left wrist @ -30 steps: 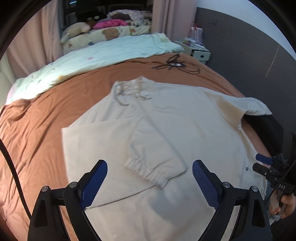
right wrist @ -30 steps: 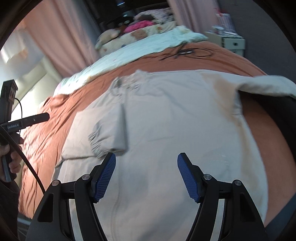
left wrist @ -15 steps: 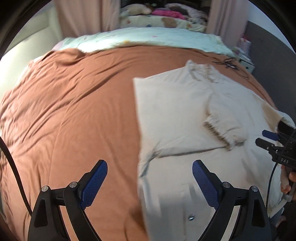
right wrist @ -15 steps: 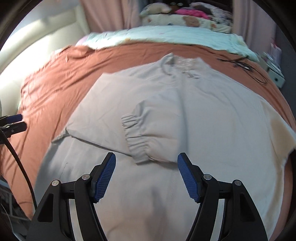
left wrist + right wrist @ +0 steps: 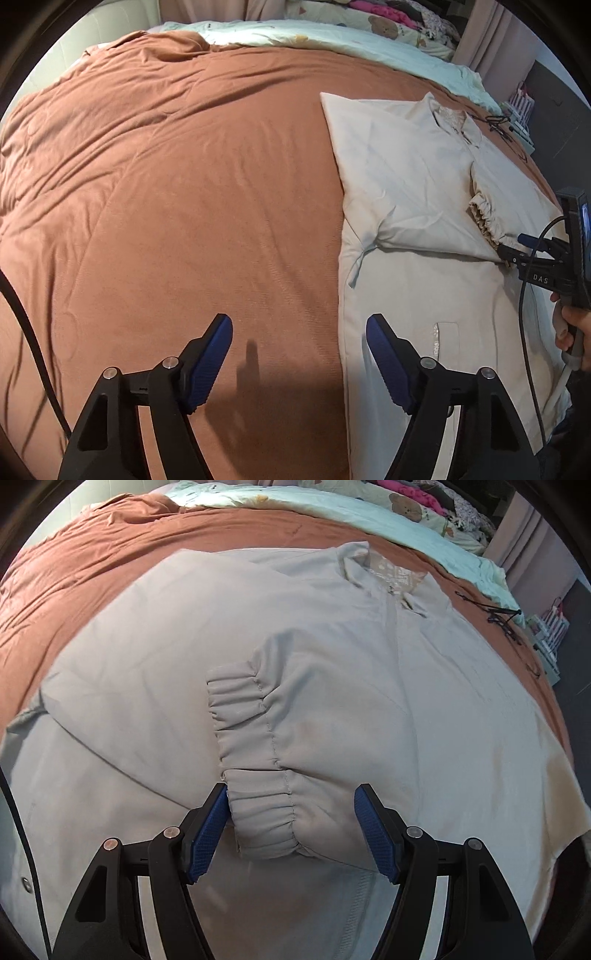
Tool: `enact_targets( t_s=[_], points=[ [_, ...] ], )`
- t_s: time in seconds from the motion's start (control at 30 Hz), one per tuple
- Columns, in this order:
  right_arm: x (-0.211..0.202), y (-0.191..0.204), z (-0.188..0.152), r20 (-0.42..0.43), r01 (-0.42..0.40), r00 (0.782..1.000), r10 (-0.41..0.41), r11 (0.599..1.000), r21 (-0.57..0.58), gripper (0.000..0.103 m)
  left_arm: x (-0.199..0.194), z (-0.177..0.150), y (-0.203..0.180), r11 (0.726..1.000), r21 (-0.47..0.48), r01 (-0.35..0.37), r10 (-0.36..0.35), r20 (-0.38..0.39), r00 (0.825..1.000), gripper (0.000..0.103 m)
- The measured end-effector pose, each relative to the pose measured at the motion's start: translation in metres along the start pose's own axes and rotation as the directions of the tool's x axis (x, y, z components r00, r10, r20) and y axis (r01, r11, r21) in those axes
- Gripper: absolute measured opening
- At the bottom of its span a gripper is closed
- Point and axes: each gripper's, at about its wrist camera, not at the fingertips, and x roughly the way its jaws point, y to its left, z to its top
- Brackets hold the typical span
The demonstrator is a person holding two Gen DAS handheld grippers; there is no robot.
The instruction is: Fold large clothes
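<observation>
Right hand-held gripper [image 5: 290, 827] advanced, cuff [image 5: 258, 805] between fingers

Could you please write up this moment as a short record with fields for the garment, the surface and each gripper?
garment: beige jacket lying flat, one sleeve folded across the body
cuff: elastic sleeve cuff on the jacket's middle
surface: brown bedspread
left gripper: left gripper open, over the bedspread beside the jacket's edge, holding nothing
right gripper: right gripper open, jaws either side of the cuff, not closed on it
background: pale green quilt at the far end; black cable beyond the collar
</observation>
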Motion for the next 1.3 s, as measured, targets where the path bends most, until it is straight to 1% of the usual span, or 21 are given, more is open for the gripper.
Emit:
enact_targets(
  t_s=[0.07,0.13,0.23,0.27,0.37,0.47,0.5,0.57,0.63,0.7,0.77,0.8,0.83,0.87,0.9,0.97,1.0,1.07,1.17,1.2,1.3],
  points=[
    [0.001,-0.017,0.000,-0.002,0.045,0.999,-0.045,0.999,0.029,0.068,0.006,0.001,-0.004,1.000,0.014,0.014,-0.015,0.010,1.000,0.076],
    [0.000,-0.044,-0.002,0.001,0.065,0.998,-0.066,0.995,0.071,0.068,0.012,0.002,-0.008,0.999,0.024,0.031,-0.032,0.010,0.999,0.075],
    [-0.003,-0.084,-0.006,0.001,0.132,0.991,-0.133,0.980,0.146,0.068,0.022,0.005,-0.016,0.998,0.037,0.054,-0.054,-0.003,0.999,0.069],
    [-0.004,-0.102,-0.010,-0.001,0.142,0.990,-0.144,0.973,0.184,0.068,0.025,0.007,-0.018,0.998,0.041,0.056,-0.056,-0.008,0.998,0.068],
    [-0.007,-0.140,-0.020,-0.008,0.127,0.992,-0.129,0.956,0.264,0.068,0.033,0.012,-0.027,0.997,0.057,0.057,-0.057,-0.012,0.998,0.067],
    [-0.009,-0.159,-0.031,-0.005,0.121,0.992,-0.125,0.944,0.307,0.068,0.038,0.017,-0.035,0.996,0.071,0.053,-0.053,-0.005,0.999,0.066],
    [-0.009,-0.163,-0.035,-0.001,0.110,0.993,-0.116,0.941,0.319,0.068,0.040,0.019,-0.037,0.996,0.075,0.052,-0.052,-0.003,0.999,0.065],
    [-0.008,-0.167,-0.040,0.016,0.053,0.998,-0.063,0.935,0.349,0.068,0.045,0.022,-0.040,0.996,0.082,0.046,-0.046,-0.004,0.999,0.058],
    [-0.001,-0.167,-0.049,0.028,-0.002,1.000,-0.009,0.926,0.377,0.068,0.050,0.024,-0.043,0.995,0.091,0.036,-0.035,-0.007,0.999,0.054],
    [0.017,-0.167,-0.052,0.013,-0.047,0.999,0.046,0.918,0.394,0.068,0.054,0.026,-0.047,0.994,0.103,0.028,-0.027,-0.010,1.000,0.051],
    [0.043,-0.164,-0.057,-0.010,-0.104,0.993,0.120,0.896,0.433,0.068,0.059,0.028,-0.049,0.994,0.108,0.020,-0.019,-0.010,1.000,0.049],
    [0.055,-0.163,-0.060,-0.004,-0.146,0.986,0.166,0.874,0.464,0.067,0.060,0.029,-0.050,0.994,0.107,0.014,-0.014,-0.006,1.000,0.048],
    [0.066,-0.165,-0.060,0.010,-0.188,0.978,0.210,0.851,0.490,0.059,0.062,0.029,-0.050,0.994,0.108,0.010,-0.010,-0.004,1.000,0.048],
    [0.074,-0.165,-0.061,0.016,-0.214,0.971,0.240,0.833,0.510,0.046,0.064,0.030,-0.051,0.994,0.111,0.006,-0.006,-0.002,1.000,0.047],
    [0.084,-0.164,-0.062,0.021,-0.238,0.963,0.267,0.815,0.528,0.040,0.065,0.030,-0.052,0.993,0.115,0.001,-0.001,-0.001,1.000,0.046],
    [0.099,-0.168,-0.056,0.027,-0.243,0.962,0.272,0.806,0.540,0.020,0.070,0.032,-0.051,0.992,0.125,-0.012,0.012,-0.005,1.000,0.040],
    [0.106,-0.168,-0.054,0.030,-0.235,0.965,0.261,0.807,0.542,0.018,0.072,0.034,-0.050,0.992,0.125,-0.010,0.012,-0.010,1.000,0.039],
    [0.112,-0.174,-0.045,0.037,-0.214,0.972,0.233,0.808,0.549,0.017,0.075,0.038,-0.046,0.994,0.105,-0.001,0.002,-0.013,1.000,0.033],
    [0.101,-0.163,-0.041,0.002,-0.134,0.987,0.159,0.825,0.549,0.018,0.077,0.044,-0.042,0.998,0.052,0.022,-0.021,-0.026,0.999,0.033],
    [0.098,-0.164,-0.041,-0.002,-0.129,0.988,0.155,0.826,0.549,0.018,0.075,0.045,-0.043,0.999,0.041,0.028,-0.026,-0.029,0.999,0.033],
    [0.072,-0.167,-0.046,0.029,-0.142,0.988,0.150,0.836,0.530,0.019,0.063,0.044,-0.053,0.999,0.049,0.025,-0.024,-0.021,1.000,0.033]
  ],
)
